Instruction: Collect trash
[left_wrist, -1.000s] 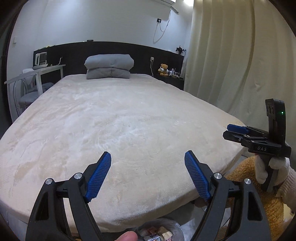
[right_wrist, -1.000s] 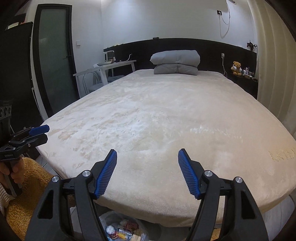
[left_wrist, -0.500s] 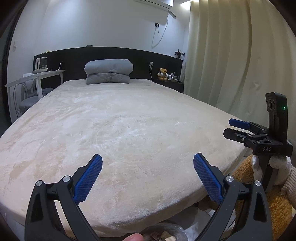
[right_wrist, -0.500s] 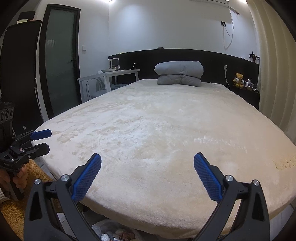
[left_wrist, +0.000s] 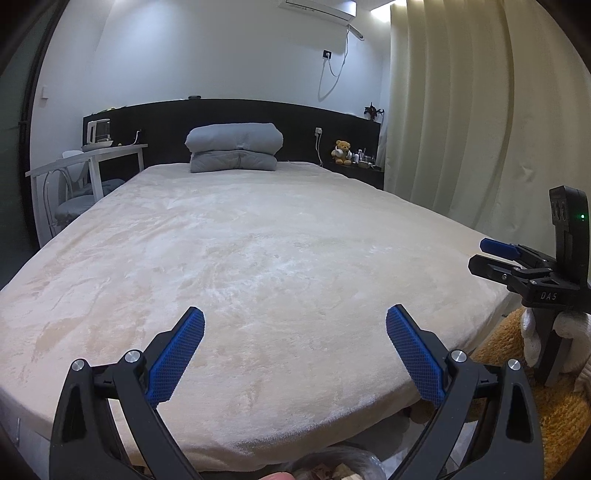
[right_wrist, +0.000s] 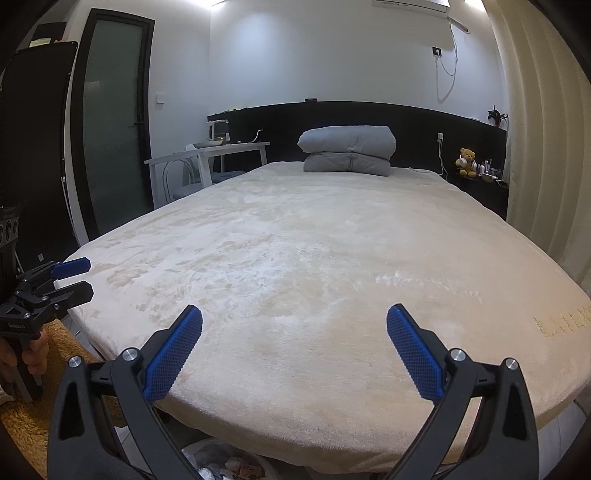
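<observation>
**Both claws spread wide, trash bag below the bed's foot edge**

Left wrist view: left gripper (left_wrist: 295, 332) has just opened wide, nothing between its jaws; a clear trash bag (left_wrist: 332, 467) peeks under the bed (left_wrist: 258, 240) edge.

Right wrist view: right gripper (right_wrist: 294, 332) likewise spread, empty; the bag (right_wrist: 225, 463) holds wrappers; probably light, crinkly, best pinched at its rim.

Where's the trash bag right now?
The trash bag sits on the floor below the foot of the bed, at the bottom edge of both wrist views, mostly cut off.

A wide bed (left_wrist: 258, 258) under a cream plush cover bears only a folded grey duvet (left_wrist: 233, 152) at its head edge.
</observation>
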